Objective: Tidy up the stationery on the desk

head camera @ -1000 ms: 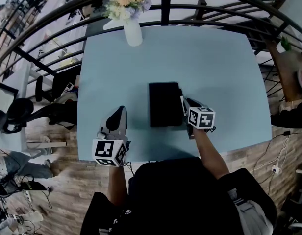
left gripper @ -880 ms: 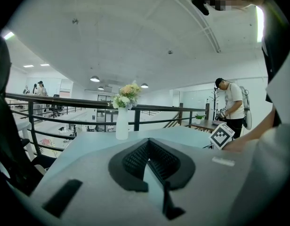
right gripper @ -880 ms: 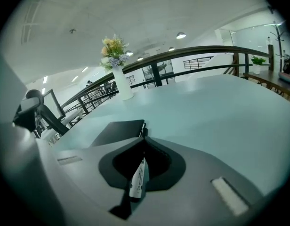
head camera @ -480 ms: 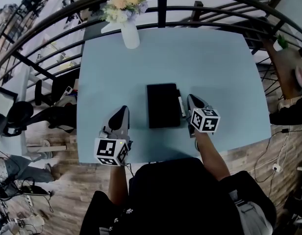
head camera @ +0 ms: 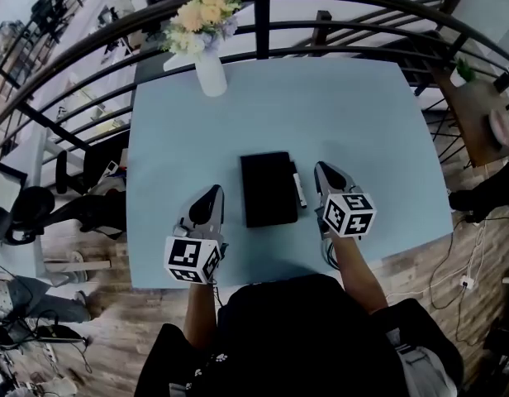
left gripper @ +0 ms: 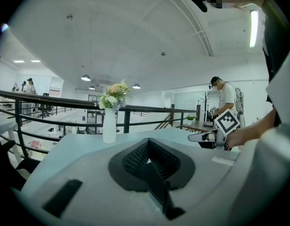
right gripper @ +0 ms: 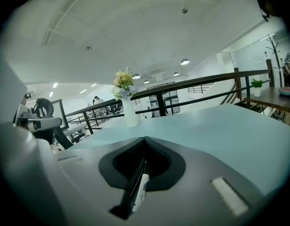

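A pale blue desk (head camera: 362, 122) is seen from above, backed by a dark railing (head camera: 263, 25). Near its middle a flat black case (head camera: 267, 188) is laid. A white pen (head camera: 297, 190) is set on the desk just beside the case, at its 3 o'clock. The right gripper (head camera: 321, 170) is held near the pen, again at 3 o'clock, with its jaws pressed together. The left gripper (head camera: 211, 195) is held at the case's 8 o'clock, jaws likewise closed. A white vase of flowers (head camera: 209, 71) is placed at 11 o'clock, well apart.
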Tool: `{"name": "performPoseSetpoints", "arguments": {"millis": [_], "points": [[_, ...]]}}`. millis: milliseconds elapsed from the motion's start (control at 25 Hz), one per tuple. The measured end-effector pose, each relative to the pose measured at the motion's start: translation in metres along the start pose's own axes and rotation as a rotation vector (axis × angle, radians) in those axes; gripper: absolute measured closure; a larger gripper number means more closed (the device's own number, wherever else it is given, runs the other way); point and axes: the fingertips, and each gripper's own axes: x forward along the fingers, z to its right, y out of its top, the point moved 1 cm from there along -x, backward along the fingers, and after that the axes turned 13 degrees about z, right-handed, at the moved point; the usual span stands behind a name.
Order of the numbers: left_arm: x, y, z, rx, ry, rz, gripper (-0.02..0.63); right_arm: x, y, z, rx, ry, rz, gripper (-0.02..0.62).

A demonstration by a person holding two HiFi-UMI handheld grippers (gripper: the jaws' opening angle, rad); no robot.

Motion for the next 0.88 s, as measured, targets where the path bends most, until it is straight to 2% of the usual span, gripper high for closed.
{"name": "performPoseSetpoints", "arguments": {"millis": [320,880], "points": [[0.010,0.001,0.008,0.001,-0.029,0.000,0.614,-0.006,0.019,-0.002,0.012,0.025,0.045,0.588],[0.019,-0.002,0.012,0.001,-0.045,-0.010,0.614,-0.007,0.021,-0.003,-0.024,0.055,0.027,0.588]]}}
